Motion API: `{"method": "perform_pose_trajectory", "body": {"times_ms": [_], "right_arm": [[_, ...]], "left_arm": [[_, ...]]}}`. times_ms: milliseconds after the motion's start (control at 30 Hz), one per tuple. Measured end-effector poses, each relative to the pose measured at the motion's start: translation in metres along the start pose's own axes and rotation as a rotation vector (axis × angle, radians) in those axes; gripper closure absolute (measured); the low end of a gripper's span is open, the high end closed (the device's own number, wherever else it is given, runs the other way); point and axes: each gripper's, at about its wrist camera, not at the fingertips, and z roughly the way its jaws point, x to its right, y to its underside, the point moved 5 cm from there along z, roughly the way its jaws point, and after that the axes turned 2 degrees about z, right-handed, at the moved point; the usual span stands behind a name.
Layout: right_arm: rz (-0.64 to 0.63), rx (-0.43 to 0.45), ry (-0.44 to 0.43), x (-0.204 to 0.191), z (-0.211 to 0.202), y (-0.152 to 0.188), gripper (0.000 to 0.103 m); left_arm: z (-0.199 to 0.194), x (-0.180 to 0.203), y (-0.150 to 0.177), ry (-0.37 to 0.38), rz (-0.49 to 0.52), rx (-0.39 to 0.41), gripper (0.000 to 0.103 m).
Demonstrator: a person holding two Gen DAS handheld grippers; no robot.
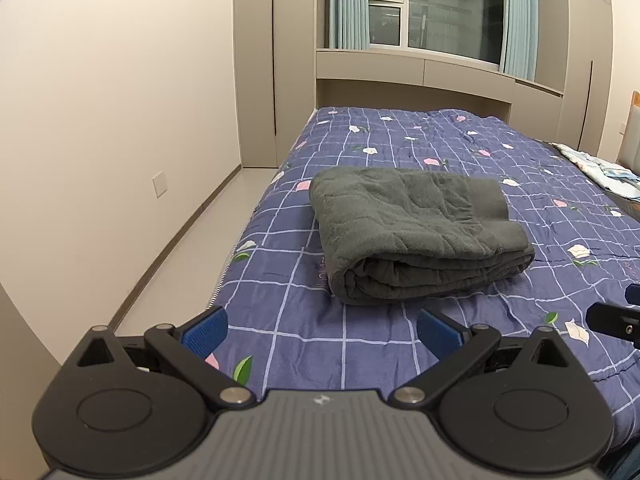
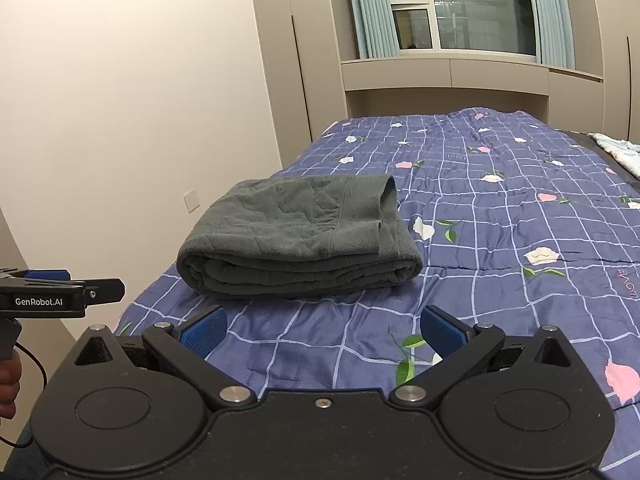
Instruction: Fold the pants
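Note:
The dark grey pants (image 1: 416, 232) lie folded into a thick rectangular bundle on the blue checked quilt (image 1: 400, 140), near the bed's left edge; they also show in the right wrist view (image 2: 300, 236). My left gripper (image 1: 322, 330) is open and empty, held back from the bundle's near edge. My right gripper (image 2: 324, 326) is open and empty, also short of the bundle. The right gripper's tip shows at the right edge of the left wrist view (image 1: 616, 318). The left gripper shows at the left edge of the right wrist view (image 2: 60, 292).
The quilt (image 2: 500, 208) covers the bed. A light patterned cloth (image 1: 600, 168) lies at the bed's far right. A beige wall (image 1: 120, 100) and floor strip (image 1: 192, 248) run along the left. Cupboards and a window (image 1: 432, 4) stand behind the bed.

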Motion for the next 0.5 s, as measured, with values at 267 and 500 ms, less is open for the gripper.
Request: {"method": "perform_pose_trajectory", "body": {"times_ms": [267,500], "right_arm": [[0.004,-0.018,0.001,0.003,0.008,0.001,0.000],[0.011,-0.036,0.002,0.005,0.016,0.004,0.000]], "left_arm": [[0.007,0.001,0.002,0.014,-0.001,-0.020,0.000],[0.012,0.002,0.002,0.019,0.001,-0.038,0.001]]}}
